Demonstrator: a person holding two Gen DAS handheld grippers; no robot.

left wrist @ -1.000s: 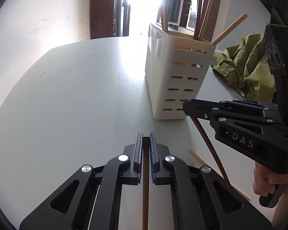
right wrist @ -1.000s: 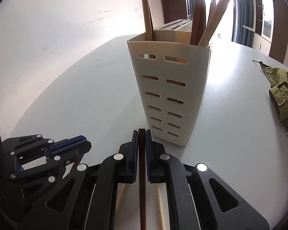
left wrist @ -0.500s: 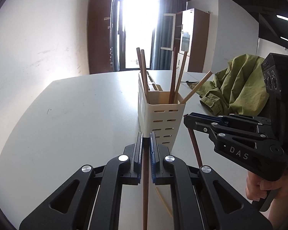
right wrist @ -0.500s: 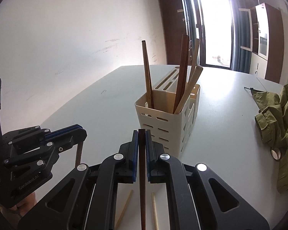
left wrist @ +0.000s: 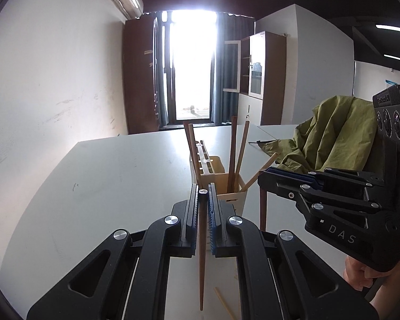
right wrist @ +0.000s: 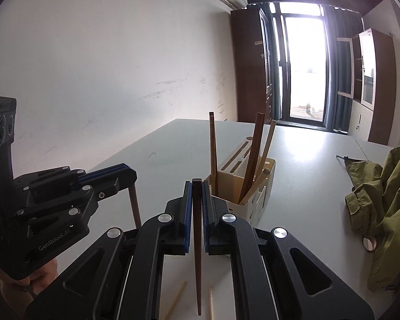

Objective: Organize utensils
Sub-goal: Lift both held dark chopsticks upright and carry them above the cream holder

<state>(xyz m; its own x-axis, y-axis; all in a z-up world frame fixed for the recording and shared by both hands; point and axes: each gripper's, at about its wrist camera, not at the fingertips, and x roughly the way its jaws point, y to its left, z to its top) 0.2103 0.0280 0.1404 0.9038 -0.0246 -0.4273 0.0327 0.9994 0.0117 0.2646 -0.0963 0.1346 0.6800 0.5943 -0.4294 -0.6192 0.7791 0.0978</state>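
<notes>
My left gripper (left wrist: 203, 190) is shut on a reddish-brown chopstick (left wrist: 201, 253) that hangs point down between the blue pads. My right gripper (right wrist: 196, 184) is shut on a darker brown chopstick (right wrist: 197, 253), also hanging point down. Each gripper shows in the other's view: the right gripper (left wrist: 264, 177) with its chopstick (left wrist: 263, 208), the left gripper (right wrist: 130, 174) with its chopstick (right wrist: 135, 206). A cream slotted utensil holder (left wrist: 230, 186) (right wrist: 256, 202) stands on the white table just beyond both grippers, holding several upright chopsticks (left wrist: 233, 154) (right wrist: 254, 160).
Pale loose chopsticks (right wrist: 210, 302) (left wrist: 224, 302) lie on the table (left wrist: 120, 176) below the grippers. A green jacket (left wrist: 333, 138) (right wrist: 386, 200) is heaped at the right, with a roll of tape (right wrist: 368, 243) beside it. A hand (left wrist: 360, 274) holds the right gripper.
Both grippers have risen with their chopsticks and tilted up, so the holder now sits lower and smaller in view and its open top shows. The grips have not changed.
</notes>
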